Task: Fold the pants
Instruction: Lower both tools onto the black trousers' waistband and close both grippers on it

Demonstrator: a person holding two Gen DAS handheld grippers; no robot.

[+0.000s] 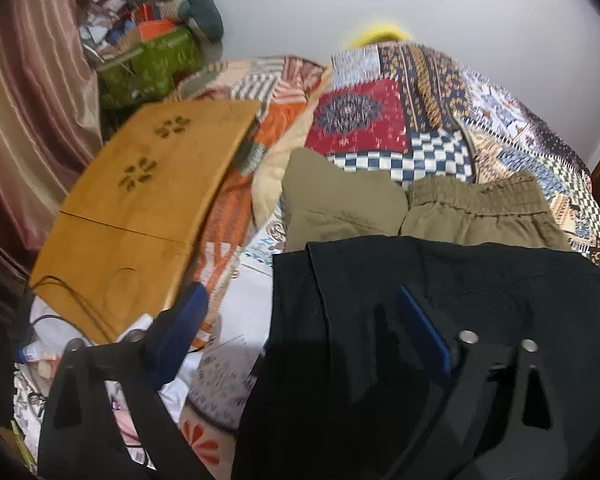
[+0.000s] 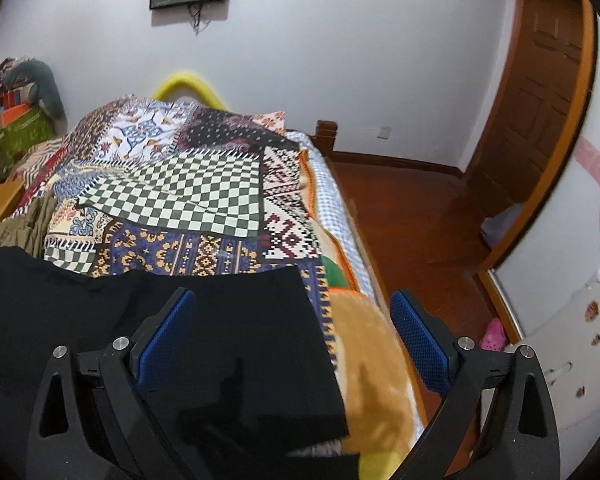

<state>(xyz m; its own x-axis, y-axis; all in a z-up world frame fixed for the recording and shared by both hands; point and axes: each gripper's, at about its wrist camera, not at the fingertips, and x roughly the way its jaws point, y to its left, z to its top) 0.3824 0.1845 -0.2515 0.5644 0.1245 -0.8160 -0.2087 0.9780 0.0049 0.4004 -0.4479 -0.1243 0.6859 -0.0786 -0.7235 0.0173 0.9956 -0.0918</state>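
Black pants [image 1: 440, 280] lie flat on the patchwork bedspread [image 1: 380, 120], and show in the right wrist view [image 2: 240, 320] with a straight right edge. Olive-khaki pants [image 1: 440, 208] lie folded just beyond them, also at the left of the right wrist view [image 2: 24, 224]. My left gripper [image 1: 300, 312] is open over the black pants' left edge, one blue finger [image 1: 180, 320] off the cloth, the other [image 1: 424, 328] over it. My right gripper [image 2: 292, 320] is open over the black pants' right edge and holds nothing.
A wooden lap desk [image 1: 148, 200] lies on the bed's left side, with cables and clutter below it. A green box [image 1: 152, 64] stands in the corner by a curtain [image 1: 28, 100]. The bed's right edge drops to a wooden floor [image 2: 412, 220]; a door [image 2: 540, 100] is beyond.
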